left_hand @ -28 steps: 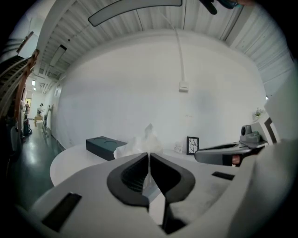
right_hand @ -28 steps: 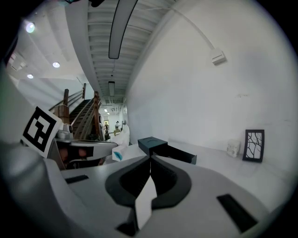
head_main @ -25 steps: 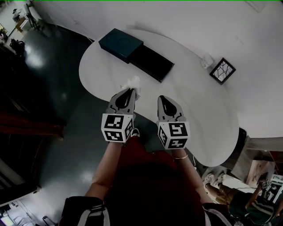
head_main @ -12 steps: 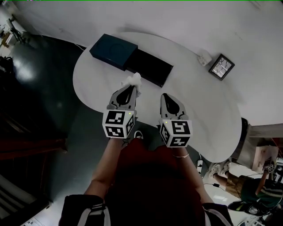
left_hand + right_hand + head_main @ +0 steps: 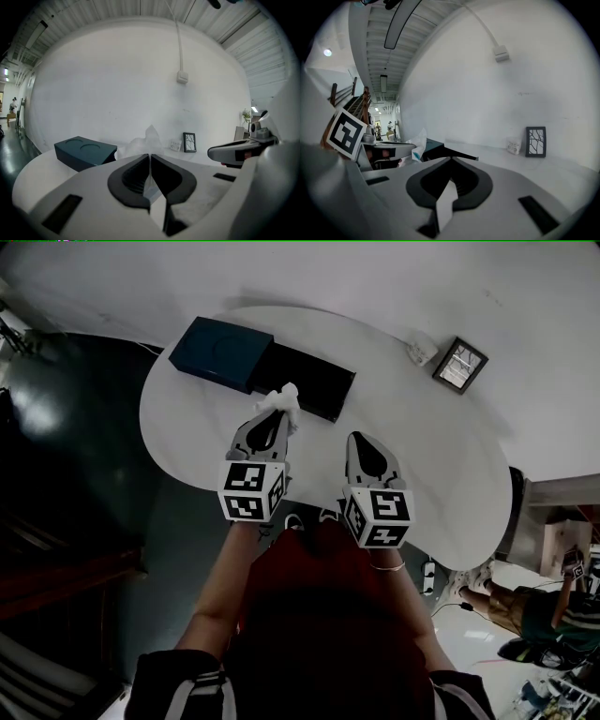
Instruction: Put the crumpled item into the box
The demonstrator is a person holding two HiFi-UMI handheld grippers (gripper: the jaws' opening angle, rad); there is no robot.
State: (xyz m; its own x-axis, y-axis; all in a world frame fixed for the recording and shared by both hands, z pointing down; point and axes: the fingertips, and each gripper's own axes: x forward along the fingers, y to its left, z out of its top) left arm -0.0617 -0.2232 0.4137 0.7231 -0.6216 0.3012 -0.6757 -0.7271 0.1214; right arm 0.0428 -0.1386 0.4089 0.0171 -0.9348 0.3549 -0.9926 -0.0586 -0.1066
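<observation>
My left gripper is shut on a crumpled white tissue, which sticks out past its tips just in front of the open black box. In the left gripper view the tissue rises above the closed jaws. The dark blue lid lies beside the box on its left. My right gripper hovers over the white table, shut with nothing in it. From the right gripper view the tissue shows at the left, in front of the box.
A small framed picture and a small white object stand at the table's far right by the wall. The table's rounded edge drops to a dark floor on the left. A person's feet show at the lower right.
Both grippers have moved forward over the table. The left one has carried the tissue from near the front edge up close to the open box.
</observation>
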